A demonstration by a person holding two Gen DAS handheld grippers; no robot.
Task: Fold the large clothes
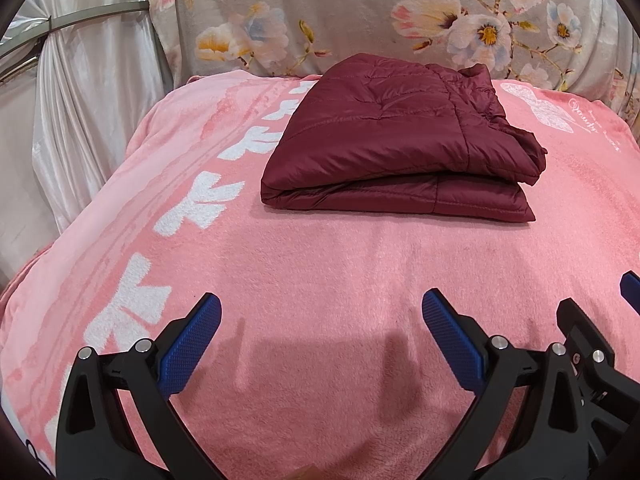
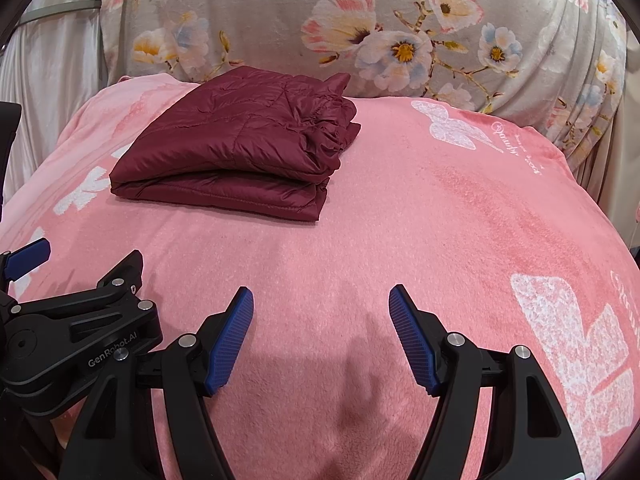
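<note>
A dark red quilted jacket [image 1: 396,136] lies folded in a neat stack on the far part of the pink blanket [image 1: 320,272]. It also shows in the right wrist view [image 2: 236,148], left of centre. My left gripper [image 1: 322,308] is open and empty, hovering over the near part of the blanket, well short of the jacket. My right gripper [image 2: 322,300] is open and empty too, side by side with the left one. The right gripper's finger [image 1: 630,292] shows at the right edge of the left wrist view; the left gripper's body [image 2: 80,332] shows at the left of the right wrist view.
The pink blanket [image 2: 400,220] with white butterfly prints covers the whole surface. A grey floral cloth [image 1: 360,12] hangs behind it. A white satin curtain [image 1: 80,100] with a metal rail stands at the far left.
</note>
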